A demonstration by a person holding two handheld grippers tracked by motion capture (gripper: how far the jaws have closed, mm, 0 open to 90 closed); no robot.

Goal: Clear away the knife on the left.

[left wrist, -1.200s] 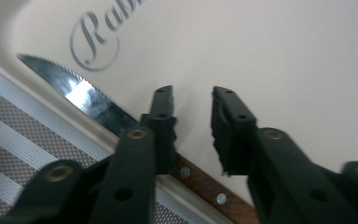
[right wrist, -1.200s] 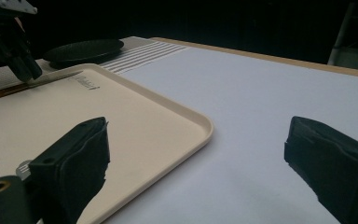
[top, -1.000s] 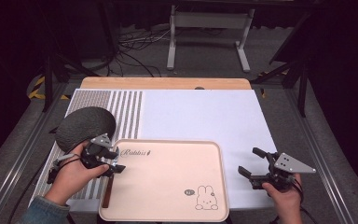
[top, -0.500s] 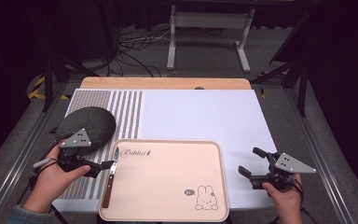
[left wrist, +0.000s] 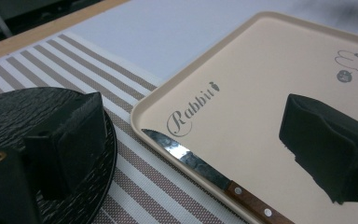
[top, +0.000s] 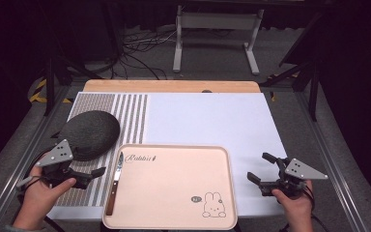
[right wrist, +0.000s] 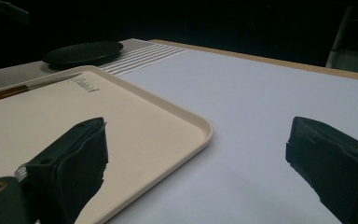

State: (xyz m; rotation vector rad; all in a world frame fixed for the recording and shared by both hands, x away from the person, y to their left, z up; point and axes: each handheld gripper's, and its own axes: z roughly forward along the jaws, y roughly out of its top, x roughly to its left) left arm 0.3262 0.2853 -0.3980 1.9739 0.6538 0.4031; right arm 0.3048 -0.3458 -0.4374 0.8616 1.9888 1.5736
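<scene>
While the knife point(left wrist: 214, 173) lies along the tray's point(top: 174, 222) left rim, the left claw point(top: 96, 173) hovers spread just left of it. Right claw point(top: 262, 168) rests spread beside the tray's right edge, empty.

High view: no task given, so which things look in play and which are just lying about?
Likely in play (a guess):
- knife, lying along the tray's left edge
- tray
- left gripper, jaws open, beside the knife

Lying about:
- dark round plate on the striped mat
- right gripper, jaws open, off the tray
</scene>
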